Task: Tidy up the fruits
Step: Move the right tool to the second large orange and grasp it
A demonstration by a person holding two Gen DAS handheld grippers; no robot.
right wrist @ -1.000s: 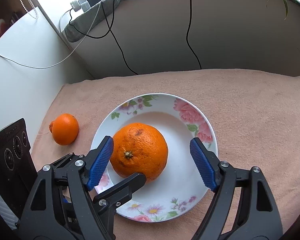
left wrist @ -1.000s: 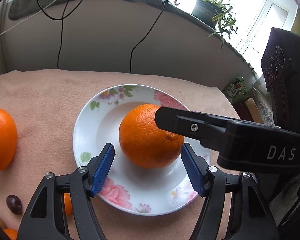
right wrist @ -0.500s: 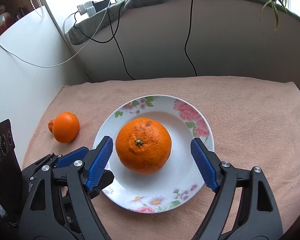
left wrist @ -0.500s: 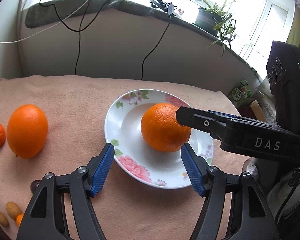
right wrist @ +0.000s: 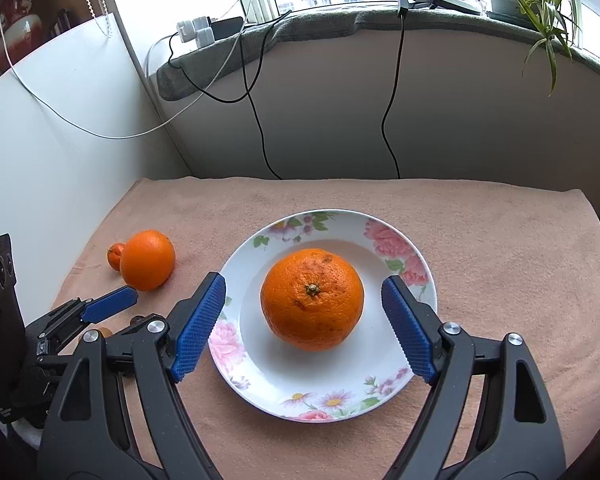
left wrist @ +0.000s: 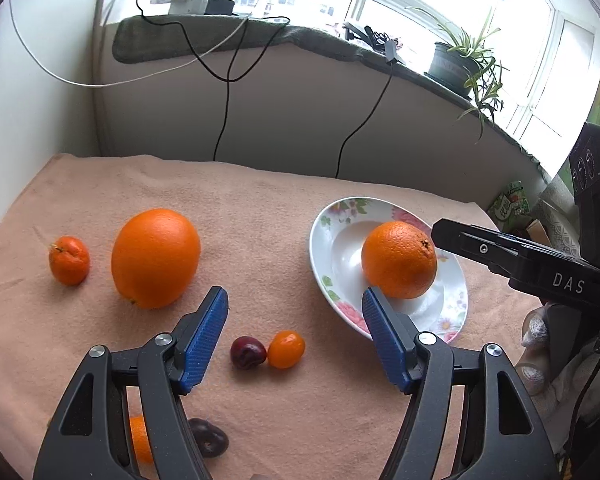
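Orange (right wrist: 312,299) on plate (right wrist: 416,248), between gaping, just-widened right hand-held gripper (right wrist: 306,326) jaws

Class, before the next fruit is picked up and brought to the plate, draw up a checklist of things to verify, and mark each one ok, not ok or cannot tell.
1. Orange rests on the plate, free of both grippers: ok.
2. Right gripper open, its jaws just widened, nothing pressed between them: ok.
3. Left gripper open and empty: ok.
4. Loose fruit in view on the cloth: large orange, small tangerine, cherry, kumquat: ok.
5. Room left on the plate for the large orange: cannot tell.
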